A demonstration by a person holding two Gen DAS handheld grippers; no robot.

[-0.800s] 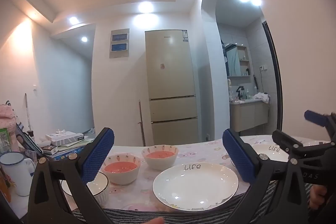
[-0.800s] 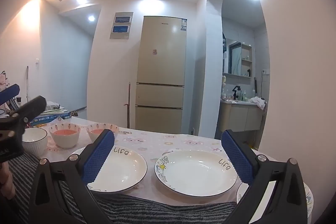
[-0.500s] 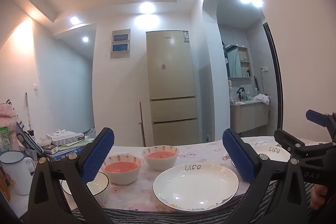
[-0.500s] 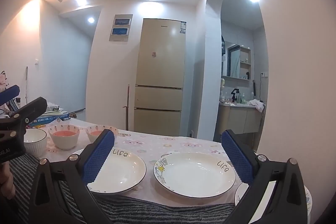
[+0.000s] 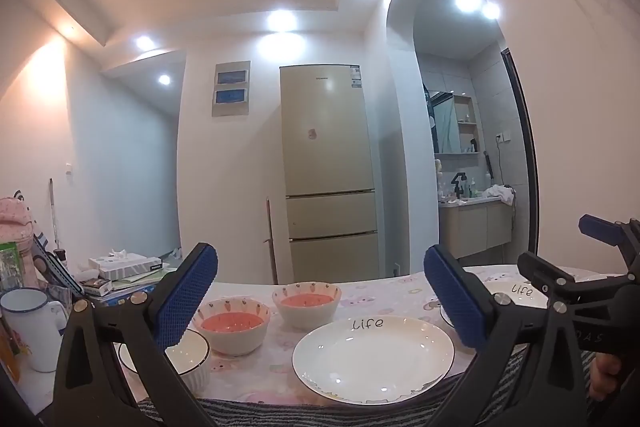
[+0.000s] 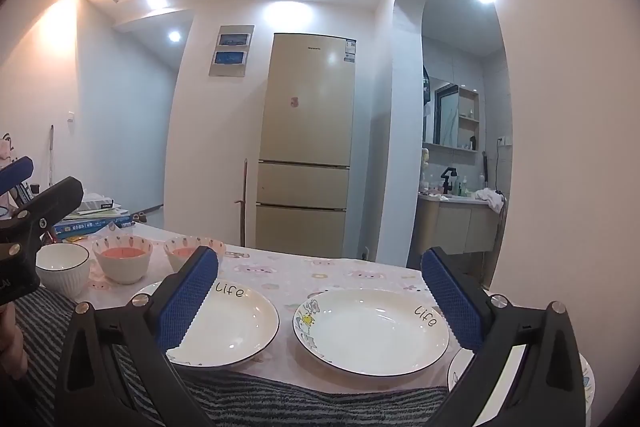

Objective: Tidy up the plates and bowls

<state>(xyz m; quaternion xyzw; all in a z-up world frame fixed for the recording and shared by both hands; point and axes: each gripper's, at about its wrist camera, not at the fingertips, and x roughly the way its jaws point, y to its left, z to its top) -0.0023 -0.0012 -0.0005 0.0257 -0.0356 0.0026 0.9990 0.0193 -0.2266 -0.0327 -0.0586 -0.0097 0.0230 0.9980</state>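
Two white "Life" plates lie on the table near its front edge: the left plate [image 5: 372,359] [image 6: 232,323] and the right plate [image 6: 370,331] [image 5: 516,293]. A third plate [image 6: 586,383] peeks out at the far right. Two bowls with pink insides [image 5: 234,325] [image 5: 306,305] stand behind them, also in the right wrist view [image 6: 122,261] [image 6: 182,255]. A white ribbed bowl [image 5: 188,359] [image 6: 64,269] stands at the left. My left gripper [image 5: 320,301] is open and empty above the front edge. My right gripper [image 6: 320,301] is open and empty, to its right.
A white enamel mug [image 5: 30,327] stands at the table's left end, with books and a tissue box [image 5: 126,267] behind it. A striped cloth [image 6: 280,403] lies along the front edge. A fridge [image 5: 328,171] stands beyond the table.
Both views have shifted slightly, with the grippers easing a little back and up. Nothing on the table has moved; both grippers stay open.
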